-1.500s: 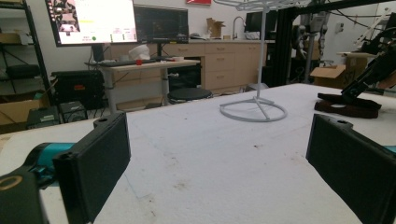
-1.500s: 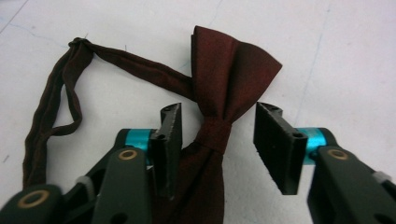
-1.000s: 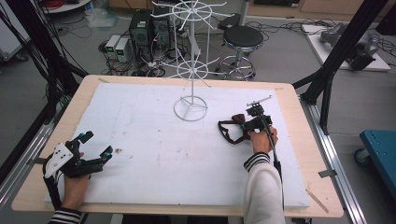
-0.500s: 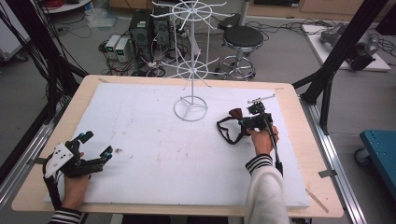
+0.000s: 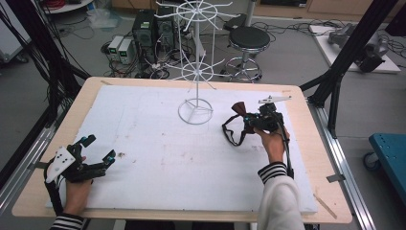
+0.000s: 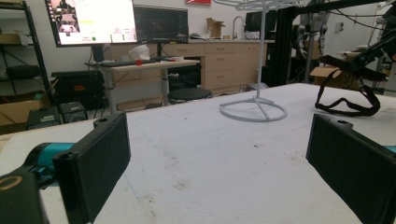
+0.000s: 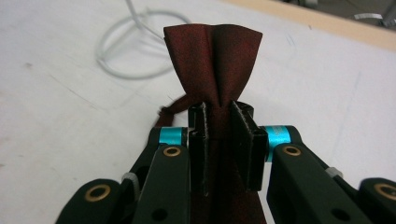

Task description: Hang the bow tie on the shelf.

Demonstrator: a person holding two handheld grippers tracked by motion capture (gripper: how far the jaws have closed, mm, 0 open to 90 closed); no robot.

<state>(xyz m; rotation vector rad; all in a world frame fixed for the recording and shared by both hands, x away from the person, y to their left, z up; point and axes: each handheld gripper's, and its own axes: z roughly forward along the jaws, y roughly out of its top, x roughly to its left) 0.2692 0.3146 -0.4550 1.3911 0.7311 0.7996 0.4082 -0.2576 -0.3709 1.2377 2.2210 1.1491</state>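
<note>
Two black padded jaws of the right tool [image 7: 219, 140] clench a dark red fabric bow tie [image 7: 212, 60] with a black strap, lifted beside the white wire stand [image 5: 195, 111] on the foam-covered table [image 5: 158, 158]; the left tool [image 5: 98, 155] rests released, jaws wide.

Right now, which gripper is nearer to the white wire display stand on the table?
Right. The right gripper, shut on a dark red bow tie, is just beside the white wire display stand; the left gripper sits open at the table's near left corner.
</note>
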